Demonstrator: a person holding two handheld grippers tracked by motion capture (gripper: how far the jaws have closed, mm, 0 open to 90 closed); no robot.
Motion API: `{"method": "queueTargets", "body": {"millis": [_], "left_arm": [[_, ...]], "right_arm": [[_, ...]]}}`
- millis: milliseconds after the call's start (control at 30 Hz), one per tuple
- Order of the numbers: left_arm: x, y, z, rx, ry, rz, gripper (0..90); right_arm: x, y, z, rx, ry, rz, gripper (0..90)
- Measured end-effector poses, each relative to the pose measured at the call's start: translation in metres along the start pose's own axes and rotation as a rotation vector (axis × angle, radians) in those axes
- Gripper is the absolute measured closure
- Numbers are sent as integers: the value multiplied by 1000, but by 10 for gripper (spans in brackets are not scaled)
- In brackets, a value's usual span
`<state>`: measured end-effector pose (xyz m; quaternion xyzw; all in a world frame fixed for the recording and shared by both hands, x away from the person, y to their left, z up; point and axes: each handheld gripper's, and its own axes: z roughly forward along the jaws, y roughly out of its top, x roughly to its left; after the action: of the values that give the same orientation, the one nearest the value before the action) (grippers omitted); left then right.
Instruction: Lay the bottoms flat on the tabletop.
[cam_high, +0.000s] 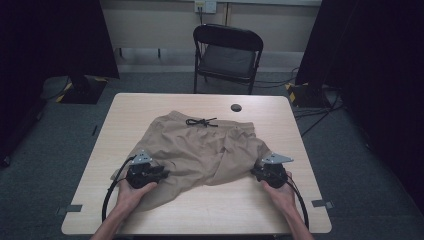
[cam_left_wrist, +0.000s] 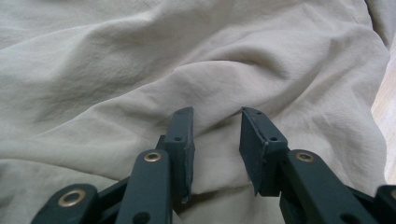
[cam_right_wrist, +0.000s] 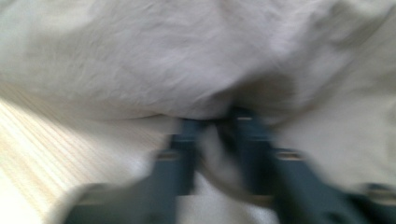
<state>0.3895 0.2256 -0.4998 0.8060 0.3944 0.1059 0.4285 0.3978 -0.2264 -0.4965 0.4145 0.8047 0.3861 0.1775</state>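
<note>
A pair of tan shorts (cam_high: 200, 145) lies crumpled on the wooden table (cam_high: 210, 210), waistband and black drawstring (cam_high: 201, 121) at the far side. My left gripper (cam_high: 162, 175) rests on the near left leg of the shorts. In the left gripper view its jaws (cam_left_wrist: 217, 126) stand apart, with a raised fold of the shorts (cam_left_wrist: 140, 60) running between them. My right gripper (cam_high: 253, 173) is at the near right hem. The right gripper view is blurred, but its jaws (cam_right_wrist: 215, 123) sit close together with a pinch of the shorts (cam_right_wrist: 163, 56) caught between them.
A small black round disc (cam_high: 236, 107) sits on the table beyond the waistband. A black folding chair (cam_high: 227, 52) stands behind the table. Bare wood runs along the near edge between the person's two forearms.
</note>
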Motion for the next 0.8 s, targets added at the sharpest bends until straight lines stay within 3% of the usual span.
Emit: {"method": "queueTargets", "body": {"millis": [33,67,100,167,200,233,367,400,467,500,567,600,667,700,767,800], "left_arm": [[0,0,0,0,0,0,650],[0,0,0,1,2,3,648],[0,0,0,5,4,2,648],[0,0,0,-1,-1,-1,648],[0,0,0,0,-1,-4,648],[0,0,0,1,2,-1,649],[0,0,0,0,3,-1,649],[0,0,1,-3,-1,-4,651],[0,0,1,-3,0,-4,652],[0,0,1,-3,4,-3,652],[0,0,1,-2,4,-2,652],[0,0,1,-3,1,-3,652],[1,0,1,-4,-3,-1,653],[0,0,1,-4,-6,0,653],[0,0,1,-5,-1,1,653],[0,0,1,-5,-2,1,654]], "right_arm": [[0,0,0,0,0,0,886],[1,-1,-3,10,53,17,899],[3,-1,-5,9,74,23,900],[6,0,-14,-30,147,66,900],[6,0,-14,-30,147,66,900],[9,6,-27,-89,202,102,900],[13,13,-44,-154,254,119,900],[15,21,-58,-203,287,131,900],[15,24,-62,-219,299,132,900],[14,35,-74,-275,325,144,900],[13,39,-78,-297,331,150,900],[9,51,-86,-344,333,153,900],[7,54,-87,-351,323,156,900],[-2,60,-87,-382,325,186,900],[-5,62,-85,-387,319,192,900],[-8,64,-82,-378,292,188,900]]}}
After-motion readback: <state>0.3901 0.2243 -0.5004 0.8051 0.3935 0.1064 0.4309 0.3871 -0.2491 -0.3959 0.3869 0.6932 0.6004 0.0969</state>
